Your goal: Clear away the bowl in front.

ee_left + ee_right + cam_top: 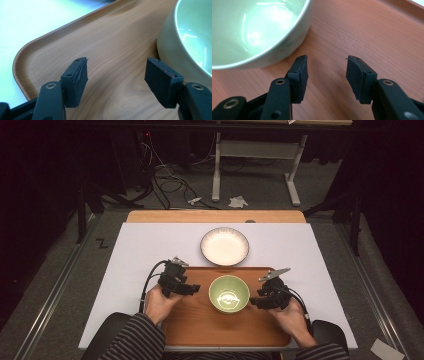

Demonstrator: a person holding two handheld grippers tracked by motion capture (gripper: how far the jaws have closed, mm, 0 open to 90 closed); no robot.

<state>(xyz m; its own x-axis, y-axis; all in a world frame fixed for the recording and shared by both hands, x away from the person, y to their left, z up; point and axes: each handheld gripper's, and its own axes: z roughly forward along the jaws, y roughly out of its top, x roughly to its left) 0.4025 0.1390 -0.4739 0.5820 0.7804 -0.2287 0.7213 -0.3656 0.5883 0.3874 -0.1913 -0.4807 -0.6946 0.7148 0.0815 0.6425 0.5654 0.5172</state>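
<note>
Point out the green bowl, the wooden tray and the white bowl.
green bowl (229, 293), high view, inner bottom.
wooden tray (200, 322), high view, bare floor near the front.
white bowl (224, 246), high view, pale inside.

Overhead light brightening the white worktop (150, 250), room at twelve o'clock sinking into darkness, glare glinting inside the green bowl (229, 293), near fingers (300, 75) blurring softly, high view grainy.
</note>
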